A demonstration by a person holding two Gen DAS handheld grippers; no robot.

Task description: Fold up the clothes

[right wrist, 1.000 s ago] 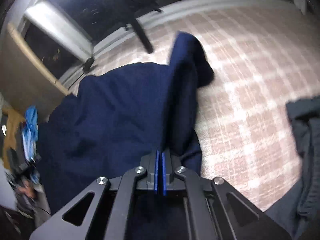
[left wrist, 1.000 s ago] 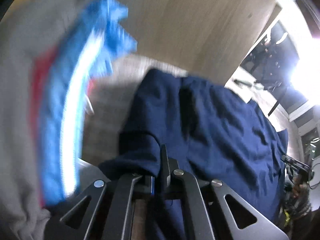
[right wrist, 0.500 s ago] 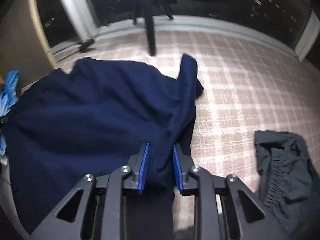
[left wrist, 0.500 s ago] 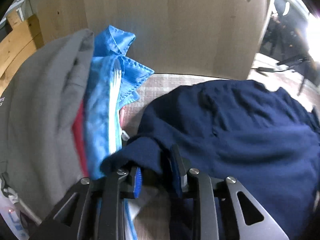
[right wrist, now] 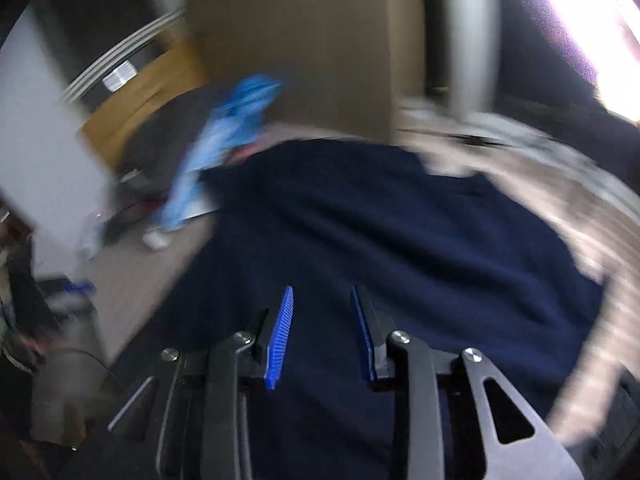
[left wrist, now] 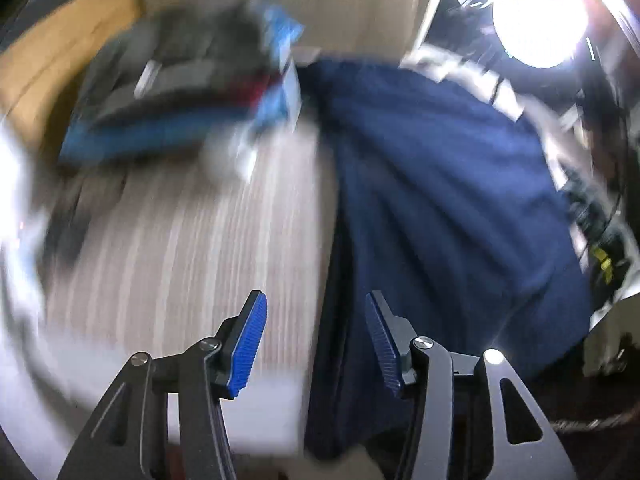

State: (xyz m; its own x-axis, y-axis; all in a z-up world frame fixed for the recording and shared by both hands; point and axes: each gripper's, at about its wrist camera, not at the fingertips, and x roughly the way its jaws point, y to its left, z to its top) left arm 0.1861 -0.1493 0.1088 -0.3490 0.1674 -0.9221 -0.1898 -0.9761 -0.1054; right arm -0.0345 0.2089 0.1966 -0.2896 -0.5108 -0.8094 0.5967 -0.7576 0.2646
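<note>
A navy blue garment [left wrist: 432, 200] lies spread on the plaid surface [left wrist: 192, 248]; it also fills the right wrist view [right wrist: 380, 240]. My left gripper [left wrist: 316, 320] is open and empty, hovering over the garment's left edge. My right gripper [right wrist: 322, 312] is open and empty, above the middle of the garment. Both views are motion-blurred.
A pile of grey, red and light blue clothes [left wrist: 192, 80] lies at the far left; the blue piece shows in the right wrist view [right wrist: 224, 140]. A wooden panel [left wrist: 340, 0] stands behind. A bright light [left wrist: 540, 12] glares at upper right.
Both grippers have let go of the navy garment, opened wide and pulled back. The garment now lies flat. Both cameras have swung, blurring the views.
</note>
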